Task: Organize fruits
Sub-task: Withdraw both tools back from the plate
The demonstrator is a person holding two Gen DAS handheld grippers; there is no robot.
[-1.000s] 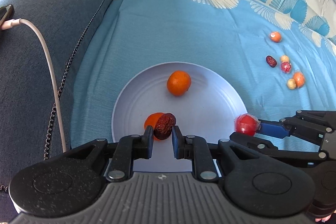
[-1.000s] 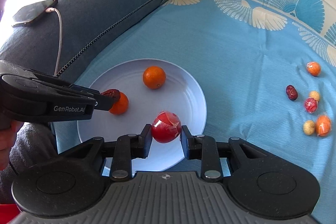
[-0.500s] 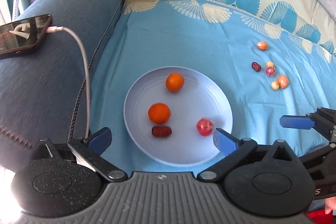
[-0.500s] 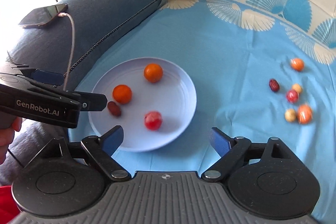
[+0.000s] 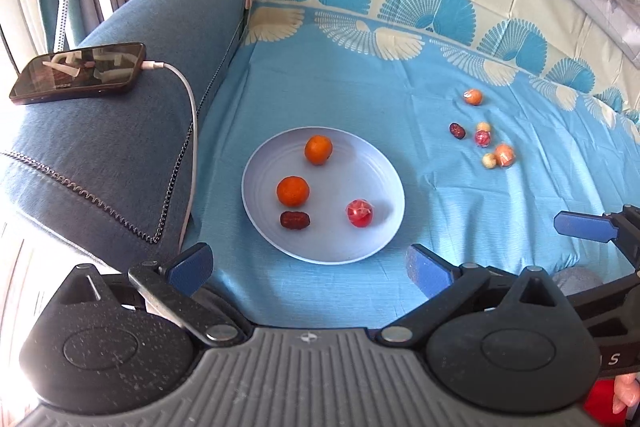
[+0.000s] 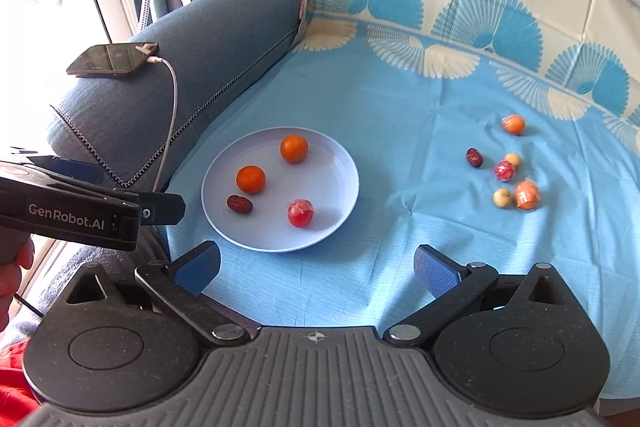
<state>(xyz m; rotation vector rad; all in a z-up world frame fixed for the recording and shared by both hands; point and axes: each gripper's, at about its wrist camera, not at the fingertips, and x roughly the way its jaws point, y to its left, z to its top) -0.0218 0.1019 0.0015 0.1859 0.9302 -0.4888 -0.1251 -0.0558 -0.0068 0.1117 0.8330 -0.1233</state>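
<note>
Pale blue plate (image 5: 384, 183) at frame centre carries two oranges (image 5: 293, 191), a date (image 5: 295, 219) and a wrapped red fruit (image 5: 359, 213). Six loose fruits (image 6: 504, 171) lie at right on the blue cloth (image 6: 400, 107). Left claw (image 5: 308, 263) and right claw (image 6: 316, 267) both gape wide, holding nothing.

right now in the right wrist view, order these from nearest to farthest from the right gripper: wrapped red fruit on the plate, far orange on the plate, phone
1. wrapped red fruit, near side of the plate, just ahead of the right gripper
2. far orange, plate's back part
3. phone, far left on the sofa arm
</note>
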